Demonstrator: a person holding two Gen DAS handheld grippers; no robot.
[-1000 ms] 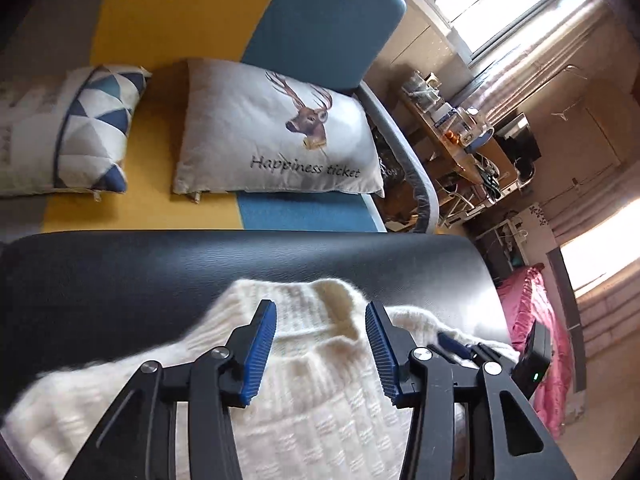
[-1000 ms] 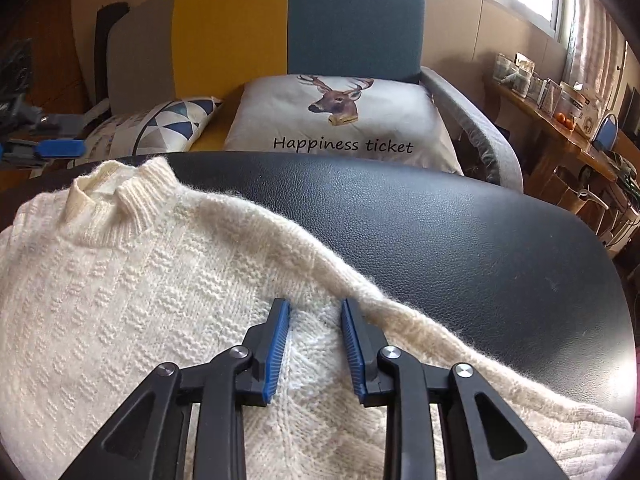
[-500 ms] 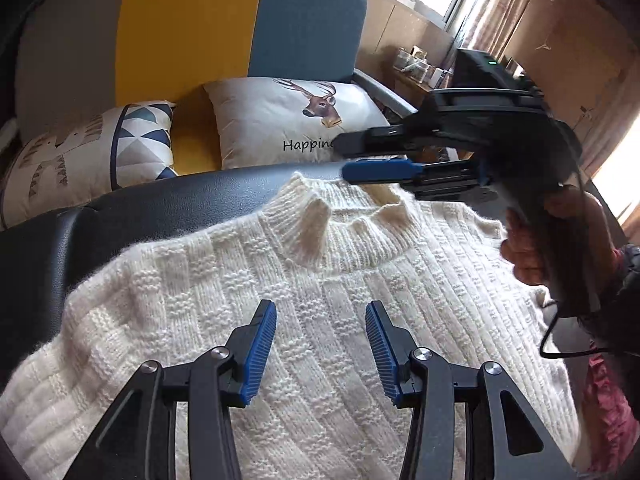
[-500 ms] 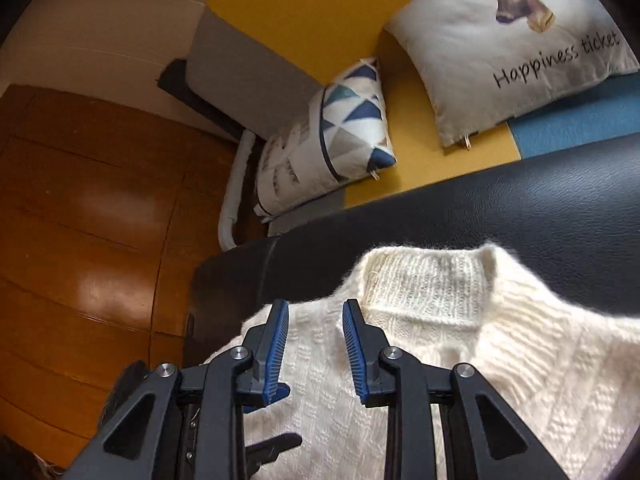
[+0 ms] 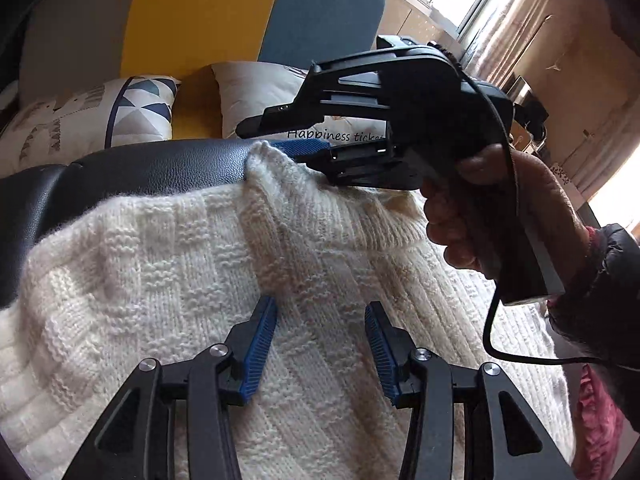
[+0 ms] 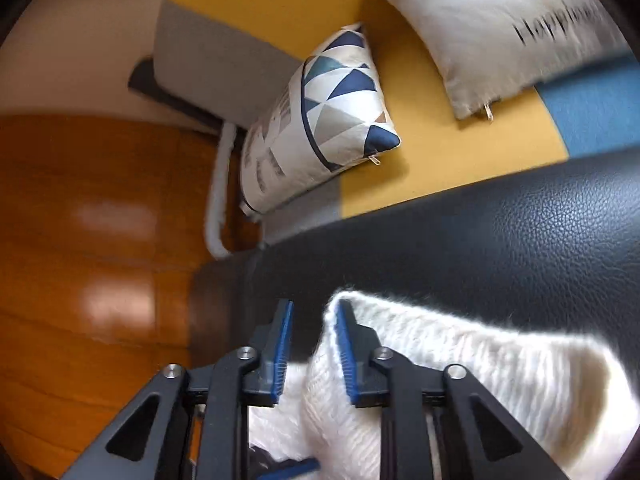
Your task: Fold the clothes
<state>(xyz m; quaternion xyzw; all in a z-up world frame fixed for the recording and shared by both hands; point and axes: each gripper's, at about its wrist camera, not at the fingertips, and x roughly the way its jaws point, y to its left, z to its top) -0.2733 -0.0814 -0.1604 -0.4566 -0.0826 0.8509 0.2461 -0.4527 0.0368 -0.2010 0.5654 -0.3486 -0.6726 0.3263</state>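
Closing on the white sweater's [image 5: 248, 280] collar at frame centre, the right claw [image 6: 310, 354]; left claw [image 5: 320, 354] gapes empty above the knit.

The right gripper [image 5: 276, 142] has swung across from the sweater's [image 5: 224, 280] shoulder to its ribbed collar [image 6: 460, 344] — a second ago it hung over the knit near the sleeve. Its jaws are closing, with the collar's edge between the blue pads [image 6: 346, 356]. The collar, flat before, now stands lifted at that edge. The left gripper [image 5: 320, 344] has come down closer over the chest, below the collar — jaws unchanged.
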